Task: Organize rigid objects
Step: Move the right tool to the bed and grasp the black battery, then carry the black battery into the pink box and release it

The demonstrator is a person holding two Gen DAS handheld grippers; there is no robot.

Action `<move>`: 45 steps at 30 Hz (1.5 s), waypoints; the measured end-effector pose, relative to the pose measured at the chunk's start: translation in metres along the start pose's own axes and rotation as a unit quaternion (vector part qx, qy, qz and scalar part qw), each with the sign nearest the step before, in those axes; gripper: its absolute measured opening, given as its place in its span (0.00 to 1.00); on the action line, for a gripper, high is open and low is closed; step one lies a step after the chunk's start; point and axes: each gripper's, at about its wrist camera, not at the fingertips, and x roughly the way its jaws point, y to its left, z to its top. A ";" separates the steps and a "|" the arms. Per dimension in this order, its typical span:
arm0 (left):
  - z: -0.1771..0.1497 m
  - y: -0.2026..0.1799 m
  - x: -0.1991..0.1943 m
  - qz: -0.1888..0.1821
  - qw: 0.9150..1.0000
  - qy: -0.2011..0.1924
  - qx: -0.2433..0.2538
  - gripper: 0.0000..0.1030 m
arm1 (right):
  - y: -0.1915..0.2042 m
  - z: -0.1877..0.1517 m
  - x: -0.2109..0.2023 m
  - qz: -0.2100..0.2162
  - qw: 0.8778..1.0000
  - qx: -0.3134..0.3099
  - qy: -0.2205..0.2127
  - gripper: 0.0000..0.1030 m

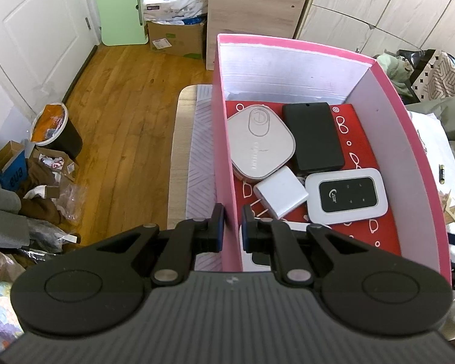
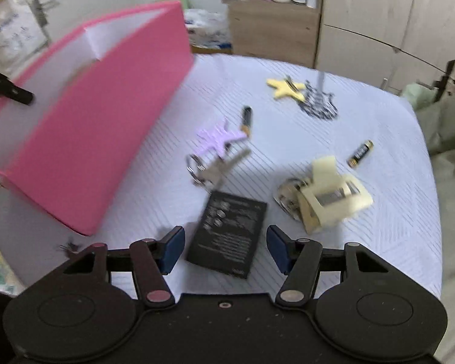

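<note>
The left gripper [image 1: 232, 223] is clamping the pink box's [image 1: 224, 151] near wall, steadying it. The right gripper [image 2: 226, 248] is hovering with jaws wide over the black booklet-like card [image 2: 227, 233], which is lying flat between its pads, untouched; gathering is under way, judging by the filled box. Next, it likely needs lowering and closing on the card's edges. Only the left view is showing the box's contents (router [image 1: 347, 195], charger [image 1: 280, 195]); only the right is showing the batteries [image 2: 360, 153] beyond.
</note>
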 end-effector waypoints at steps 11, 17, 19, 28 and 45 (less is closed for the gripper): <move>-0.001 0.003 -0.001 -0.004 1.000 -0.001 -0.008 0.10 | 0.006 0.006 0.010 -0.001 0.999 -0.047 -0.008 0.60; -0.001 0.002 -0.001 -0.002 1.000 0.000 -0.007 0.10 | 0.002 0.008 0.009 0.005 0.999 -0.031 -0.016 0.54; -0.001 0.002 -0.001 -0.001 1.000 0.000 -0.007 0.10 | 0.003 0.008 0.005 0.007 0.999 -0.035 -0.023 0.54; -0.001 0.001 -0.001 0.000 1.000 0.001 -0.009 0.10 | 0.018 0.032 -0.054 0.029 0.992 -0.069 -0.103 0.54; -0.003 0.001 0.000 -0.001 1.000 0.000 -0.012 0.10 | 0.150 0.111 -0.031 0.182 0.913 -0.364 0.005 0.54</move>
